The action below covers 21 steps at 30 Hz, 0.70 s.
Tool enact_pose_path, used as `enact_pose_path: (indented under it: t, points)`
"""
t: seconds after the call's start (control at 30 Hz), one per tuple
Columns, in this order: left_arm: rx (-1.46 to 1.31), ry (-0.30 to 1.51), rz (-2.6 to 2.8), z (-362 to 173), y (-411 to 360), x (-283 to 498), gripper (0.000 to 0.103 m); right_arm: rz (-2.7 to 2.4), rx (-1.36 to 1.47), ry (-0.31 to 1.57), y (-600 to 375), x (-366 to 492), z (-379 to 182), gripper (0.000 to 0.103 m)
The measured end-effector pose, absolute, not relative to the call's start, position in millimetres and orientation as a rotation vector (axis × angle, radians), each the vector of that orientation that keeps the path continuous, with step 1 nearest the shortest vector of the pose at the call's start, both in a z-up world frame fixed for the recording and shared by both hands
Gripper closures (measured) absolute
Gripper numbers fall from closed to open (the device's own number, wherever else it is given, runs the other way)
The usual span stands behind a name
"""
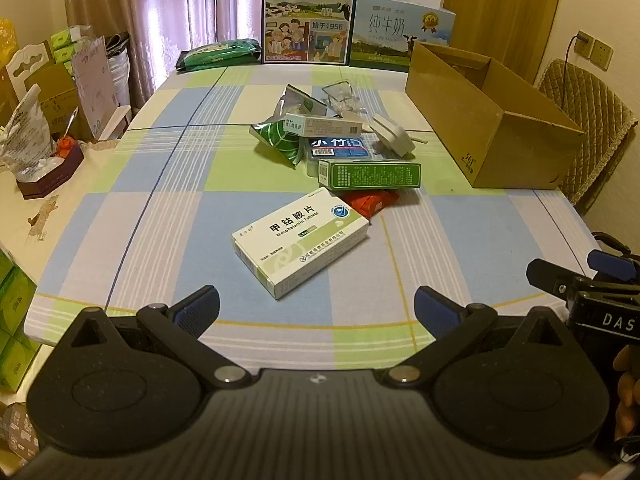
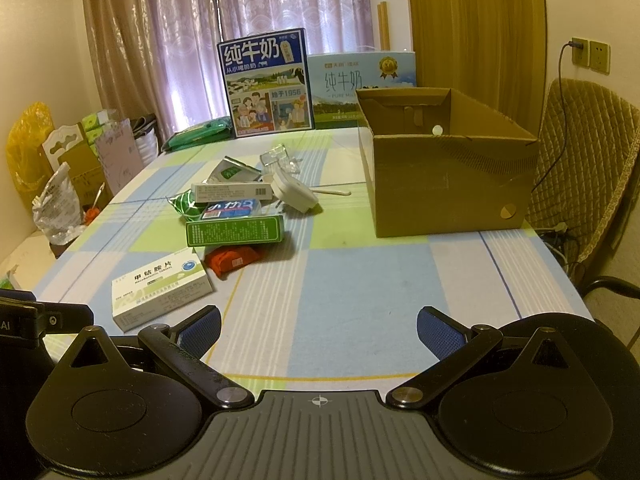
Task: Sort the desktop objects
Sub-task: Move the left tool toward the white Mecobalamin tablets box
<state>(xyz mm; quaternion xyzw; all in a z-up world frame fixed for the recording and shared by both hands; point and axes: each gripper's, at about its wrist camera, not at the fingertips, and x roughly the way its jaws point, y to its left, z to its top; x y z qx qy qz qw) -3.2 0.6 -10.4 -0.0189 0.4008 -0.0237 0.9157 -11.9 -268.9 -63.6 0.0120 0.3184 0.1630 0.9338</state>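
Tablet box (image 1: 301, 238) flat, long axis diagonal near-left to far-right; both grippers (image 1: 316, 310) (image 2: 319, 330) agape, empty.

White-and-green tablet box (image 1: 301, 239) lies flat, nearest the table edge, set askew. Behind it, touching, a red foil packet (image 1: 370, 202), partly under a green carton (image 1: 369, 174) resting on its long side. Beyond: blue-labelled pack (image 1: 340, 148), green sachet (image 1: 278, 139), white slim box (image 1: 322, 124), white plug adapter (image 1: 392, 135), and what appears to be clear plastic wrapping (image 1: 340, 94). Open brown cardboard box (image 1: 486, 120) stands right, well apart.
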Motion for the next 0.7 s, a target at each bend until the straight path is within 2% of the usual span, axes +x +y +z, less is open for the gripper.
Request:
enact_pose_path:
  t: [0.7]
  points:
    - [-0.042,0.835,-0.061,-10.5,0.0,-0.2,0.001,0.333,0.016,0.657,-268.5,-11.2,-66.5,0.002]
